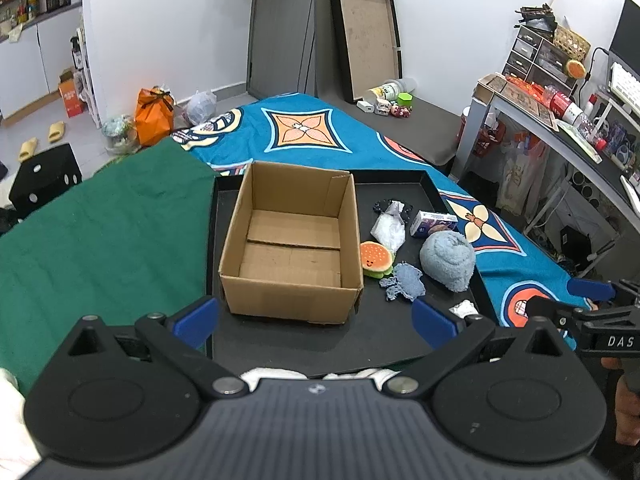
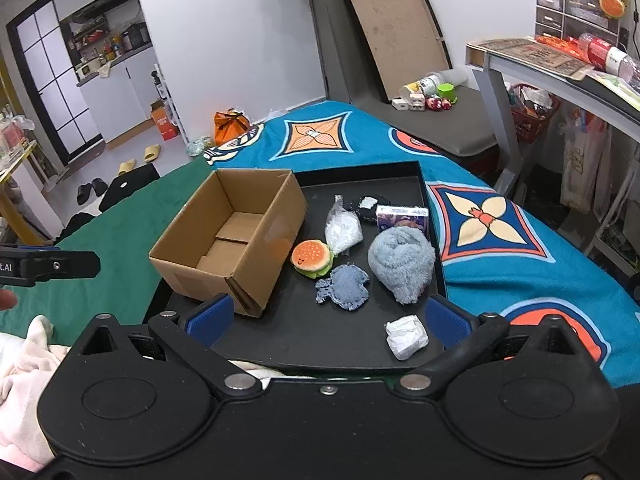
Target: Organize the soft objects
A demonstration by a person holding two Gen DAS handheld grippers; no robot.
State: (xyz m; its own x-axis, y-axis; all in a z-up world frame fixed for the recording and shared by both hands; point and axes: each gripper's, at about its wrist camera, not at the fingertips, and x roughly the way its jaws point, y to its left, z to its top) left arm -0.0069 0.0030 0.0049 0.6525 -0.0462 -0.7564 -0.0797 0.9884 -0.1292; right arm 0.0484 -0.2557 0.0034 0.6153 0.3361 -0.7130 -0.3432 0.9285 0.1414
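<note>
Claws both spread, empty: left claw (image 1: pixel 314 316), right claw (image 2: pixel 326 320). Burger plush (image 2: pixel 312 258) on black tray (image 2: pixel 434 240), 3 o'clock of empty cardboard box (image 2: pixel 236 236). Risk: snagging blue knit cloth (image 2: pixel 344 286) alongside.

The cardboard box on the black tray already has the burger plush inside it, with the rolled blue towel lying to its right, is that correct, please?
Not quite: the cardboard box holds nothing. The burger plush lies on the black tray just outside the box's right wall, as the right wrist view shows. The rolled blue towel does lie to the right.
</note>
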